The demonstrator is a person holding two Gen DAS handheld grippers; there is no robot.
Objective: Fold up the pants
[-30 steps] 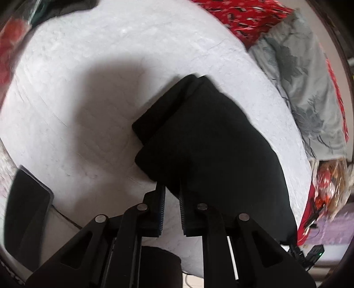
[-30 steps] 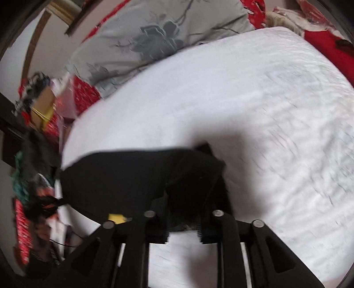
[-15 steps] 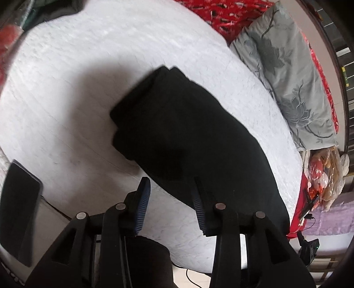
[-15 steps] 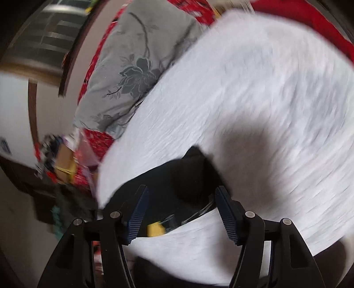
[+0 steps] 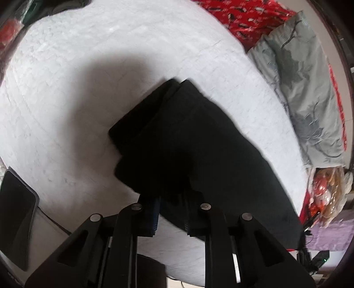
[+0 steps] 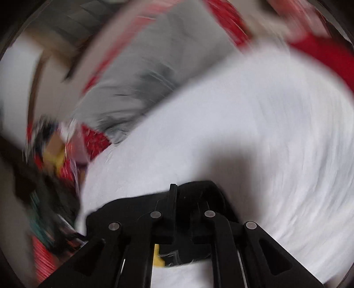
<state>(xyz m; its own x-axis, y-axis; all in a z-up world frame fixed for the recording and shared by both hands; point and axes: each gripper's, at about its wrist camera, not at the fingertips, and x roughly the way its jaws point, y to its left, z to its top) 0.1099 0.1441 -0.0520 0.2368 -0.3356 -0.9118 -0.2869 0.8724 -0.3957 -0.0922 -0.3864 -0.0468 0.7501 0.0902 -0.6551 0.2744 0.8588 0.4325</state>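
Black pants (image 5: 199,150) lie on the white bed (image 5: 88,66), folded into a thick bundle with its doubled edge toward the far side. Half a second ago both grippers stood wide open and a little back from the cloth. Now they have come in again. The left hand-held gripper (image 5: 171,212) has its two fingers close together, with the near edge of the pants bunched in the gap between them, so it looks clenched on the cloth. A second ago it was pinched on this same edge, then it let go, and now it has taken a new hold a bit further along.

The right hand-held gripper (image 6: 184,212) has also pulled its fingers in after being spread open. Its fingers sit right at the black cloth (image 6: 132,210), and the cloth seems to be between them, but this view is badly blurred from fast turning, so I cannot tell for sure if it is gripping.

I think this means one fold is done and the person is grabbing the near edge for the next fold, likely lifting it over toward the far side of the bundle.

The left gripper points forward and down over the near edge of the bed, low to the cloth. The right one is low too and is swinging, with the grey flowered pillow (image 5: 303,93) and red blanket (image 5: 243,15) beyond it. A dark phone (image 5: 15,215) lies at the left edge of the bed, well apart from the pants
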